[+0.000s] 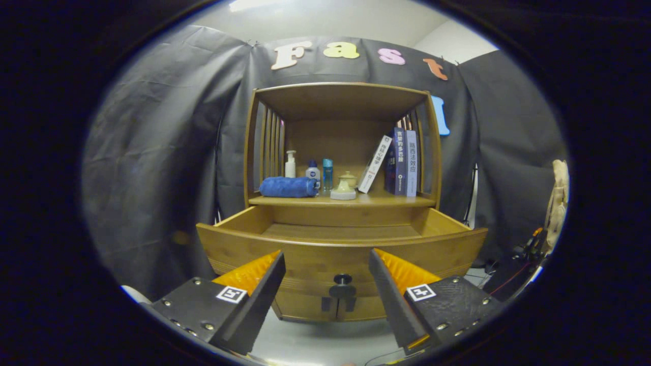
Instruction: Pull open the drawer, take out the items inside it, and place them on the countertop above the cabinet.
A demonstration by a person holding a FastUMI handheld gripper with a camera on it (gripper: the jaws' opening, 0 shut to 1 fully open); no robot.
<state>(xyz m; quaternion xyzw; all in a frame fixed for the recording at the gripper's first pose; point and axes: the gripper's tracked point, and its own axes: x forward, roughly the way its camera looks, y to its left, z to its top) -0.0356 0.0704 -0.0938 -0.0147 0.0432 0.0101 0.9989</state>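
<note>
The wooden cabinet (341, 152) stands against the dark cloth wall. On its countertop (386, 201), from the left: a rolled blue towel (288, 186), a white pump bottle (290, 164), a small white bottle (313, 171), a blue bottle (327, 174), a lidded ceramic cup (345, 186), then leaning and upright books (400, 161). Below, the drawer (341, 244) is pulled open. The gripper (326, 277) hovers in front with fingers spread wide, holding nothing, the knob (342, 287) between them
</note>
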